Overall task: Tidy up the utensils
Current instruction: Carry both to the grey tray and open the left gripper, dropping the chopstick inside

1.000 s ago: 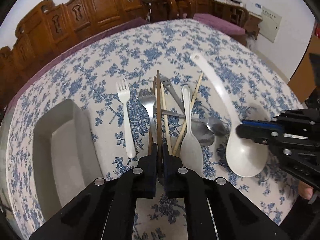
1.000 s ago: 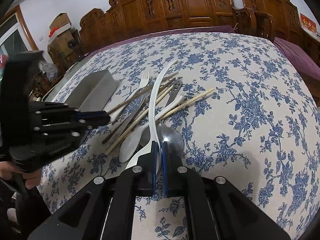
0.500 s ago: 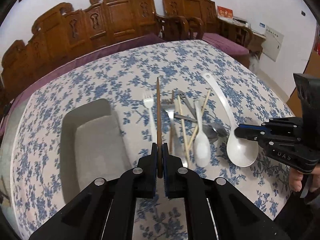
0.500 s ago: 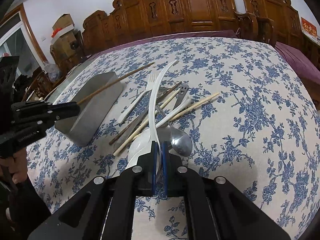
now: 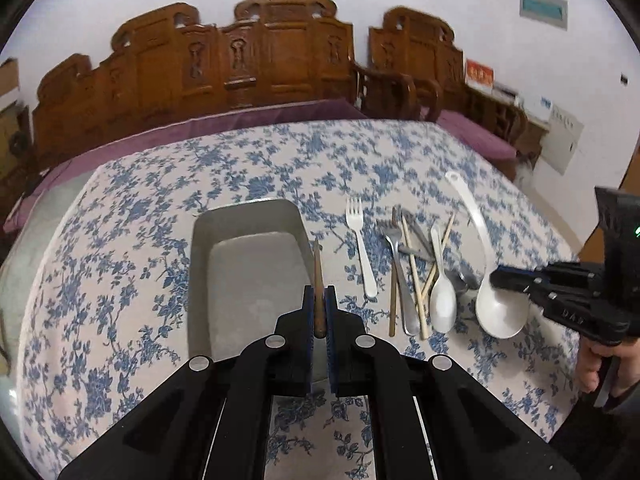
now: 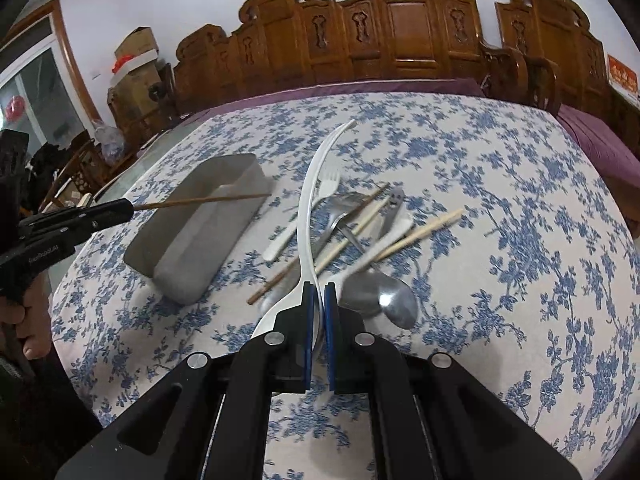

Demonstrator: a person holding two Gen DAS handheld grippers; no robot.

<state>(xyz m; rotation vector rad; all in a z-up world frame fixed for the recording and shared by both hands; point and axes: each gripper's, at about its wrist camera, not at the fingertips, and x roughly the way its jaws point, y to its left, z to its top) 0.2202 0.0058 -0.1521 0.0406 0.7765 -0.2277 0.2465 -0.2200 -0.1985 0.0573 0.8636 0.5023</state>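
Observation:
My left gripper (image 5: 319, 300) is shut on a dark brown chopstick (image 5: 318, 276) and holds it in the air over the right wall of the grey rectangular bin (image 5: 244, 216). From the right wrist view the same brown chopstick (image 6: 200, 200) points across the grey bin (image 6: 188, 240), held by the left gripper (image 6: 120, 210). My right gripper (image 6: 319, 300) is shut on the bowl end of a white ladle (image 6: 312, 184), lifted slightly at the pile's near right; the right gripper (image 5: 500, 278) pinches the ladle (image 5: 500, 312). The pile holds a white fork (image 5: 360, 236), metal fork (image 5: 396, 264), pale chopsticks (image 5: 416, 280), white spoon (image 5: 442, 296) and metal spoon (image 6: 394, 300).
A blue floral tablecloth (image 5: 280, 160) covers the round table. Carved wooden chairs (image 5: 256, 60) ring its far side with a purple cushion (image 5: 200, 128) behind the edge. A person's hand (image 5: 600, 364) grips the right tool. Boxes (image 6: 136, 52) stand at the back left.
My left gripper lifted the brown chopstick out of the pile and carried it left to the grey bin. My right gripper rose a little with the white ladle.

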